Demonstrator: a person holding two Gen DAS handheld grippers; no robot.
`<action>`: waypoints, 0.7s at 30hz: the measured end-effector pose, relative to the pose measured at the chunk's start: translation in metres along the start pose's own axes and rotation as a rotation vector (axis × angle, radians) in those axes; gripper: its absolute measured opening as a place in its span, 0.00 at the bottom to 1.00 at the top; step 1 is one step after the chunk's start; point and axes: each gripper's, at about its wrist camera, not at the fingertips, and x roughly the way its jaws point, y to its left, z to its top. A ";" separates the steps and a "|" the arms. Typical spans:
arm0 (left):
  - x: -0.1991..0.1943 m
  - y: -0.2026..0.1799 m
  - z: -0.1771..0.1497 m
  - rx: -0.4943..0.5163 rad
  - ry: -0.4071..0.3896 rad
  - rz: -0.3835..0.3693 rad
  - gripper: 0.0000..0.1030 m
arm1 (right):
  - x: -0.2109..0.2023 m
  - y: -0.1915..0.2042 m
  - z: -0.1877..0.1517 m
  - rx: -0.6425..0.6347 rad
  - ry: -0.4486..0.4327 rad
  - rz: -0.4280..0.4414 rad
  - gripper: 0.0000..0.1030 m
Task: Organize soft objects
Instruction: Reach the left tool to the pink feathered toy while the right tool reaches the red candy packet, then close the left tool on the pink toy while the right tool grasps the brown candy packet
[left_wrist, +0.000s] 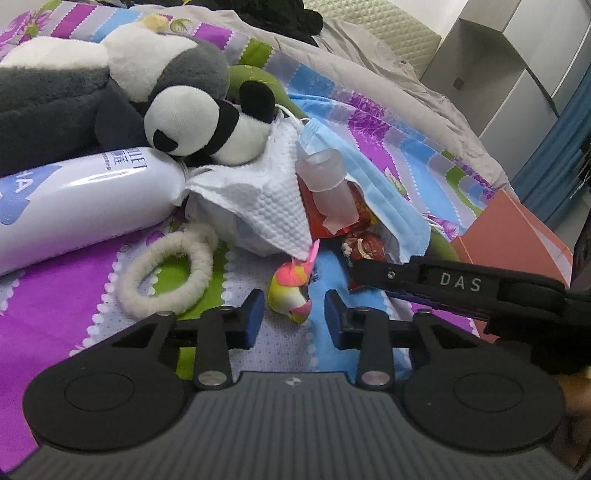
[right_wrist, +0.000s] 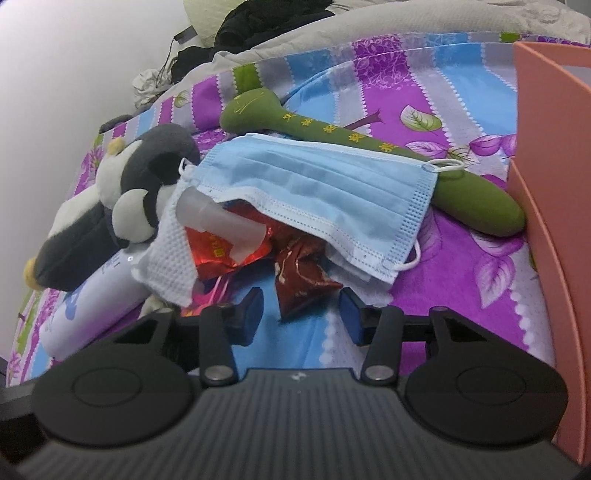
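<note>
A small pink and yellow soft toy (left_wrist: 291, 295) lies on the striped bedspread (left_wrist: 55, 317) between the pads of my left gripper (left_wrist: 294, 315); the pads stand clear of it on both sides. My right gripper (right_wrist: 301, 317) straddles a dark red wrapped packet (right_wrist: 299, 288) with a gap at its left pad. Behind the packet a blue face mask (right_wrist: 314, 192) drapes over a red packet (right_wrist: 218, 251) and a pale little bottle (right_wrist: 221, 221). A panda plush (left_wrist: 199, 122) leans on a grey and white plush (left_wrist: 74, 96). A fluffy white ring (left_wrist: 166, 280) lies left of the toy.
A white cylindrical pack (left_wrist: 74, 206) lies at the left, a white textured cloth (left_wrist: 266, 192) beside it. A green padded stick (right_wrist: 369, 147) runs under the mask toward an orange box (right_wrist: 546, 184) at the right. The right gripper's black body (left_wrist: 461, 284) crosses the left wrist view.
</note>
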 end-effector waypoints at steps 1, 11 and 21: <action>0.001 0.000 0.000 -0.002 -0.001 -0.002 0.36 | 0.001 0.000 0.000 -0.003 -0.002 0.003 0.48; 0.001 0.003 -0.002 -0.013 -0.020 0.012 0.27 | 0.005 0.003 0.001 -0.028 -0.018 -0.019 0.39; -0.022 0.003 -0.010 -0.022 -0.010 0.020 0.27 | -0.021 0.013 -0.011 -0.062 -0.007 -0.046 0.37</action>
